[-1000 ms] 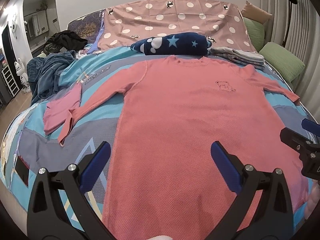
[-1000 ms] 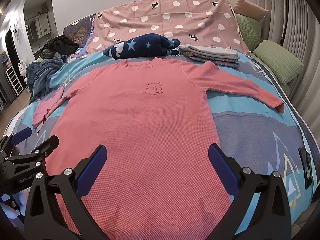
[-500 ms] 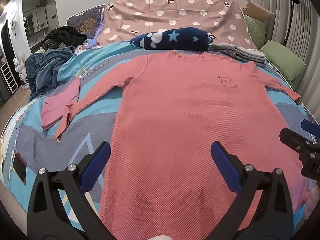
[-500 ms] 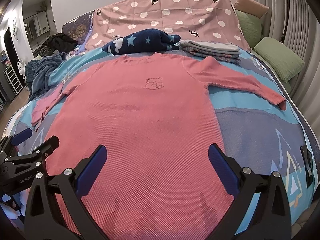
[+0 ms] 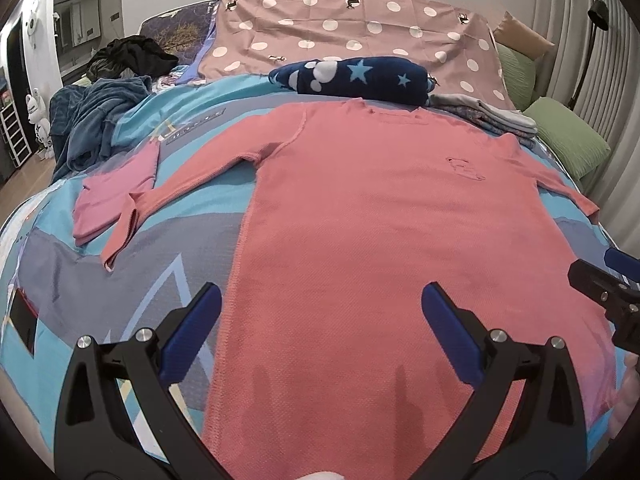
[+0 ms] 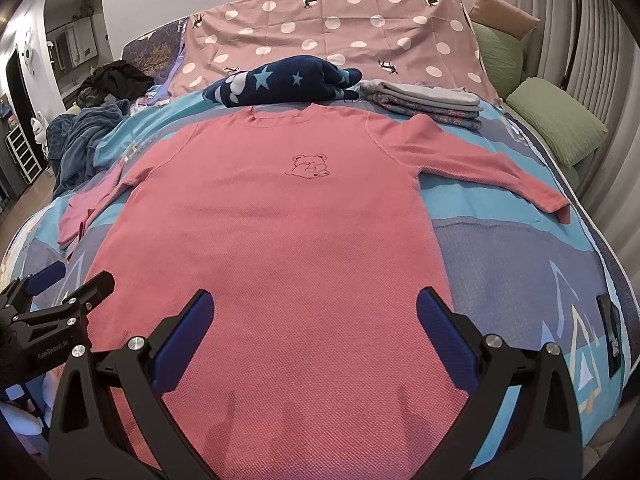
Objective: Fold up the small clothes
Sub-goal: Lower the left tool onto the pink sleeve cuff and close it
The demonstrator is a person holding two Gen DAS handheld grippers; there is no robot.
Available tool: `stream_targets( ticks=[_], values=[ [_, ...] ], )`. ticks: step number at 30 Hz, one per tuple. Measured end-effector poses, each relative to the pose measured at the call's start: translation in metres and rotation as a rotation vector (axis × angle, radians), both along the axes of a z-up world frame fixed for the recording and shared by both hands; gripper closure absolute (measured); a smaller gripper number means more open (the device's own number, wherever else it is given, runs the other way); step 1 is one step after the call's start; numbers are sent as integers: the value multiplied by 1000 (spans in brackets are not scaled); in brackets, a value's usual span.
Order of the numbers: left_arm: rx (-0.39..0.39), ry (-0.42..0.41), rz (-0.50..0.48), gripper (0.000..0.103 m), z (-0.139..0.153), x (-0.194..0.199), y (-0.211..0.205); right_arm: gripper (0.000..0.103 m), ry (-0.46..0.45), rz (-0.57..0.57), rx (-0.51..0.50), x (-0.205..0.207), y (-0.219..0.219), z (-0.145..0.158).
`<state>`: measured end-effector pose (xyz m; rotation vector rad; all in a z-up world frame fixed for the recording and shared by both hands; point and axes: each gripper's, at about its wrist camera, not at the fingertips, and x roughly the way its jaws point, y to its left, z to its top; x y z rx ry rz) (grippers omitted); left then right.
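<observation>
Nearest: left gripper (image 5: 320,320) and right gripper (image 6: 316,316), both spread wide, grasping nothing. Beneath them, 1 salmon-pink long-sleeved knit top (image 6: 280,240) lay flat on the blue patterned bedspread (image 6: 500,264). Beyond: navy star-print fleece bundle (image 6: 280,82).

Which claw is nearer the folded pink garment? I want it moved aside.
Left. The left claw hovers open over the shirt's hem beside the folded pink garment; the right claw is across the shirt.
</observation>
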<state>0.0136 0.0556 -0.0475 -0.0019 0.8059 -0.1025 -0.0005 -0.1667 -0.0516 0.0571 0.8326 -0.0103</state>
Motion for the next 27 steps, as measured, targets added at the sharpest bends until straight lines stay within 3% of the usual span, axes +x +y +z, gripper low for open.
stream_targets(
  ticks=[7, 10, 16, 21, 24, 27],
  values=[
    [-11, 17, 30, 2, -6, 5, 20, 2, 10, 14, -13, 5, 8, -1],
    [-39, 4, 69, 8, -8, 11, 43, 2, 15, 14, -20, 7, 8, -3],
    [-102, 0, 247, 30, -16, 36, 128, 2, 35, -7, -31, 16, 4, -8],
    [-73, 83, 339, 65, -38, 68, 191, 2, 38, -3, -52, 25, 7, -8],
    [-95, 137, 372, 67, -55, 86, 219, 2, 41, -7, -60, 31, 8, -8],
    [-58, 182, 386, 67, -71, 99, 233, 2, 52, -15, -67, 37, 8, -9]
  ],
)
